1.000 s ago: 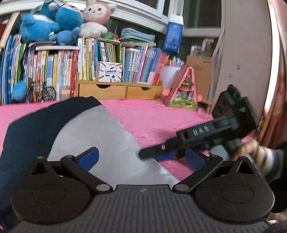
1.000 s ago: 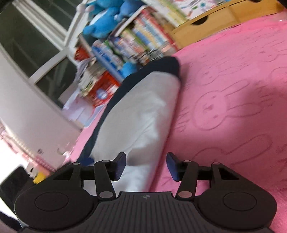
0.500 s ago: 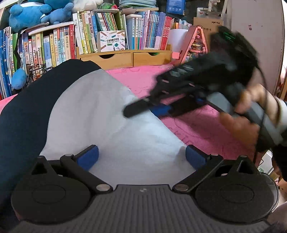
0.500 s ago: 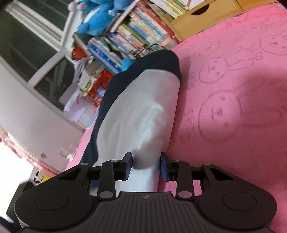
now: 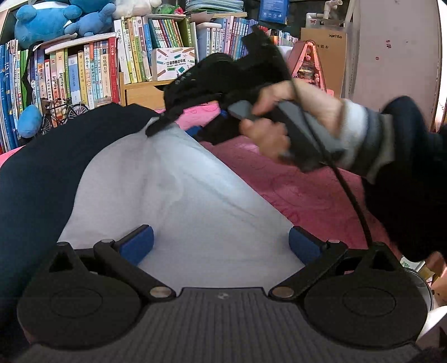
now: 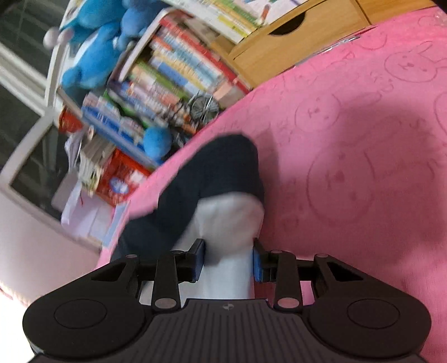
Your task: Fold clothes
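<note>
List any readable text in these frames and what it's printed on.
"xprinte", cut off at the edge: brown cardboard box, left wrist view.
"POCKET LABEL PRINTER", small, under a line of Chinese characters: white box among the books.
Book spines: Chinese titles, too small to read reliably.
Right wrist view: all print blurred, nothing readable.

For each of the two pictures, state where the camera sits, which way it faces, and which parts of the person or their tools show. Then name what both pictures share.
Left wrist: sits on the left claw, open over the white-and-navy garment, facing the bookshelf; the right hand shows.
Right wrist: sits on the right claw, shut on a white fold, tilted, facing along the pink bedspread.
Shared: garment, bedspread, bookshelf, blue plush toy.
</note>
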Motion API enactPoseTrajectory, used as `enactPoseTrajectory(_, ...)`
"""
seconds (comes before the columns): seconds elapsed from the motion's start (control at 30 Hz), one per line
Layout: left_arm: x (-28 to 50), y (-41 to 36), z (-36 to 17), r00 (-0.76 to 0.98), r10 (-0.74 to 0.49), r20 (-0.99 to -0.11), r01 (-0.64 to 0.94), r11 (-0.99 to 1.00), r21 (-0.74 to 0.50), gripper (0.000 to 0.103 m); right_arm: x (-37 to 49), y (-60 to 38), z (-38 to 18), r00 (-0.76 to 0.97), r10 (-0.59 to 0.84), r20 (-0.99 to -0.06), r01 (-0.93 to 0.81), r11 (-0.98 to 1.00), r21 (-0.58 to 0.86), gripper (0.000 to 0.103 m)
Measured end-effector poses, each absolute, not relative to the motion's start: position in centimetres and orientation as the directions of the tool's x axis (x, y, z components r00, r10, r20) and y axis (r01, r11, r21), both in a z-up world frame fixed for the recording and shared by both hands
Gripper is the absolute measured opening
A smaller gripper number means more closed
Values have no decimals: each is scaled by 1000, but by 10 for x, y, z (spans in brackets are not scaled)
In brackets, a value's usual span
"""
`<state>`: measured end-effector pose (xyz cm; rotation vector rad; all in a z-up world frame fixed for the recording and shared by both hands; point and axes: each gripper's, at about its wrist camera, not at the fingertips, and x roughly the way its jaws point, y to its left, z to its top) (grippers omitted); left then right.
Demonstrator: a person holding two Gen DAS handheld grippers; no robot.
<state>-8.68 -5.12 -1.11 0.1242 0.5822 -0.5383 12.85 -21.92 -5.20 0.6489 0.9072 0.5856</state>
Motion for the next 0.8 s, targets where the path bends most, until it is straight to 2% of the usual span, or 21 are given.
enactPoseTrajectory(0.07, -87, -51, -11, 702, -448, -553, 515, 856, -39, 103, 146, -217, -58, 496, 692, -524, -174, 671, 721, 35)
enactPoseTrajectory(0.13, -87, -52, -11, 702, -449, -553, 517, 855, -38, 103, 159, -211, -58, 536, 642, -549, -175, 720, 671, 28)
enactPoseTrajectory(0.17, -87, -51, -11, 701, -450, -553, 517, 855, -40, 103, 167, -208, -58, 553, 616, -560, -165, 740, 651, 19)
enactPoseTrajectory(0.2, -87, -51, -11, 701, -451, -553, 518, 854, -41, 103, 177, -206, -59, 566, 596, -570, -148, 754, 640, 16)
enactPoseTrajectory(0.37, -87, -50, -10, 699, -457, -550, 523, 851, -43, 103, 200, -206, -62, 555, 609, -566, -133, 737, 662, 16)
enactPoseTrajectory(0.5, -88, -48, -9, 699, -463, -545, 525, 850, -47, 103, 170, -219, -34, 594, 604, -531, -195, 749, 633, 31)
enactPoseTrajectory(0.63, -93, -44, -8, 703, -480, -526, 532, 844, -59, 103, 110, -236, 13, 673, 570, -471, -294, 791, 537, 43)
enactPoseTrajectory(0.7, -101, -42, -6, 711, -471, -522, 517, 853, -66, 103, 77, -240, 33, 707, 551, -444, -340, 815, 469, 57)
enactPoseTrajectory(0.8, -116, -34, 2, 708, -474, -523, 503, 859, -97, 103, 21, -239, 47, 753, 514, -410, -400, 853, 335, 73)
